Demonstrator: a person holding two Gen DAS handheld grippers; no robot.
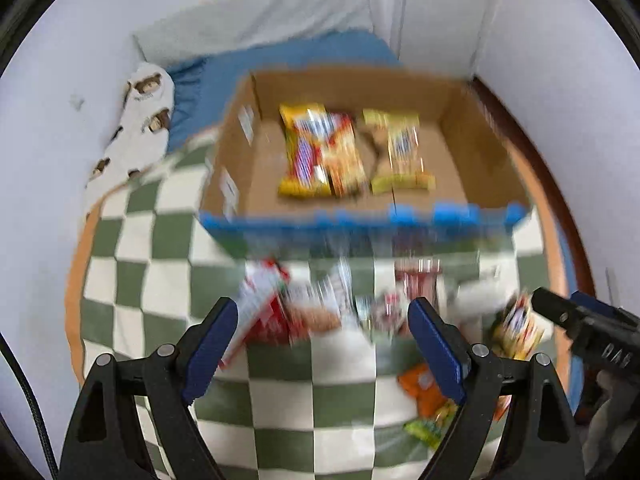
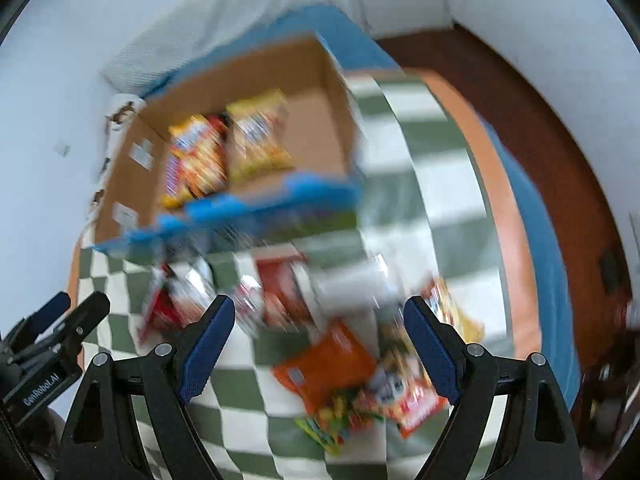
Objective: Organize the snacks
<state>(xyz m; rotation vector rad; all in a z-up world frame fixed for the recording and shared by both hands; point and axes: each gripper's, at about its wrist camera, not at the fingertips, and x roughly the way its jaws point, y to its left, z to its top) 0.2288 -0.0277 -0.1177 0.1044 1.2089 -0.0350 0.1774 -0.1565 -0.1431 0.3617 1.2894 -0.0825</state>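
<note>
An open cardboard box (image 1: 448,92) with a blue front edge sits on the checkered blanket; it also shows in the right wrist view (image 2: 316,120). Inside lie yellow-orange snack packets (image 1: 320,152) and a yellow-green packet (image 1: 400,156). Loose snack packets (image 1: 332,304) lie in a pile in front of the box. My left gripper (image 1: 322,344) is open and empty above the pile. My right gripper (image 2: 318,344) is open and empty over an orange packet (image 2: 328,360) and mixed packets (image 2: 400,400). Both views are motion-blurred.
The green and white checkered blanket (image 1: 168,208) covers a bed with blue sheet (image 1: 280,60) and a patterned pillow (image 1: 136,132) at the left. White walls surround it. Brown floor (image 2: 540,120) lies to the right. The right gripper's body (image 1: 588,336) shows at the right edge.
</note>
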